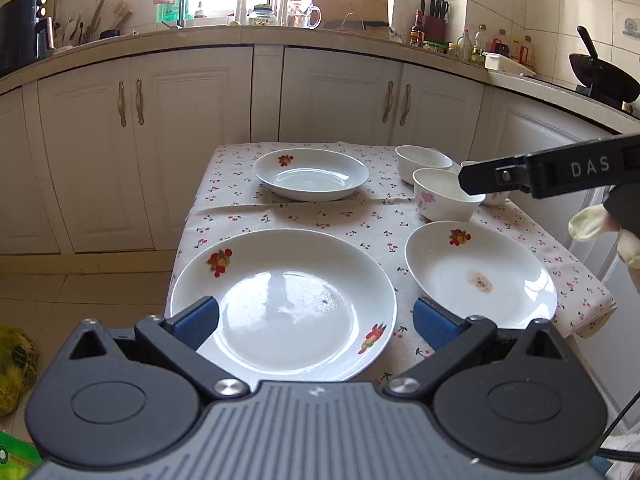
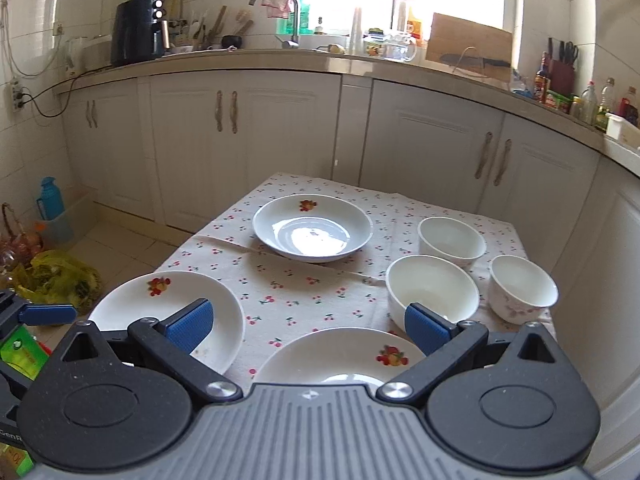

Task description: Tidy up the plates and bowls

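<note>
Three white fruit-print plates lie on the small table: a near-left plate (image 1: 288,304) (image 2: 160,312), a near-right plate with a brown stain (image 1: 480,276) (image 2: 340,356), and a far plate (image 1: 312,174) (image 2: 312,228). Three white bowls stand at the far right: (image 1: 444,196) (image 2: 432,288), (image 1: 422,160) (image 2: 452,240) and a flower-print one (image 2: 522,288). My left gripper (image 1: 316,320) is open and empty above the near-left plate. My right gripper (image 2: 308,330) is open and empty above the near-right plate; its arm (image 1: 560,172) reaches in from the right.
The table carries a cherry-print cloth (image 1: 320,216) (image 2: 304,292). White kitchen cabinets (image 1: 160,128) (image 2: 260,140) stand behind it. Bags and a blue bottle (image 2: 50,200) sit on the floor at left.
</note>
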Tool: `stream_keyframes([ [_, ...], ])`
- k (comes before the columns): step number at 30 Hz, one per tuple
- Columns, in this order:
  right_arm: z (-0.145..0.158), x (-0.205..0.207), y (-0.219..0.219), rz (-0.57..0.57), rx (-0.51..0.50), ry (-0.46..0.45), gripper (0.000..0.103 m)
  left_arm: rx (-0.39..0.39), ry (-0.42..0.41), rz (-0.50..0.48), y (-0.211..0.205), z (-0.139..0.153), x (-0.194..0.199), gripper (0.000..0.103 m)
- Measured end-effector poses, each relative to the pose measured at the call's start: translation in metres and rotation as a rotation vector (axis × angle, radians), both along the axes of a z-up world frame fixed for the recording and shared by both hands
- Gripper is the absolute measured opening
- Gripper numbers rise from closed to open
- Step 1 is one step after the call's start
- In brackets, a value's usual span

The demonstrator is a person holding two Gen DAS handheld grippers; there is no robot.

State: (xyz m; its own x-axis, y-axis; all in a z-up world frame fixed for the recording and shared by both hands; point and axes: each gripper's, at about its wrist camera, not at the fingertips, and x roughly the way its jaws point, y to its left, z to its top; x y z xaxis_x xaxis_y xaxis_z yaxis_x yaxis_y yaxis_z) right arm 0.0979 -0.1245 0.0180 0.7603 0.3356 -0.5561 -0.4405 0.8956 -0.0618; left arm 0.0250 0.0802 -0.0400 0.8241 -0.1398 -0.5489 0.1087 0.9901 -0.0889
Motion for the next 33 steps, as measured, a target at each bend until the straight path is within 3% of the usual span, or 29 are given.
stream_keyframes([
  [5,-0.005,0.009,0.014,0.095,0.035,0.049,0.103,0.021,0.015,-0.012,0.014,-0.013,-0.004,0.102],
  [11,-0.013,0.021,0.03,0.127,-0.002,0.071,0.103,0.087,0.057,-0.061,0.029,-0.029,-0.007,0.102],
  [24,-0.032,0.04,0.051,0.139,-0.056,0.139,0.103,0.063,0.126,-0.164,0.042,-0.059,0.019,0.102],
  [33,-0.04,0.055,0.058,0.144,-0.074,0.174,0.103,0.087,0.134,-0.205,0.043,-0.06,0.03,0.103],
])
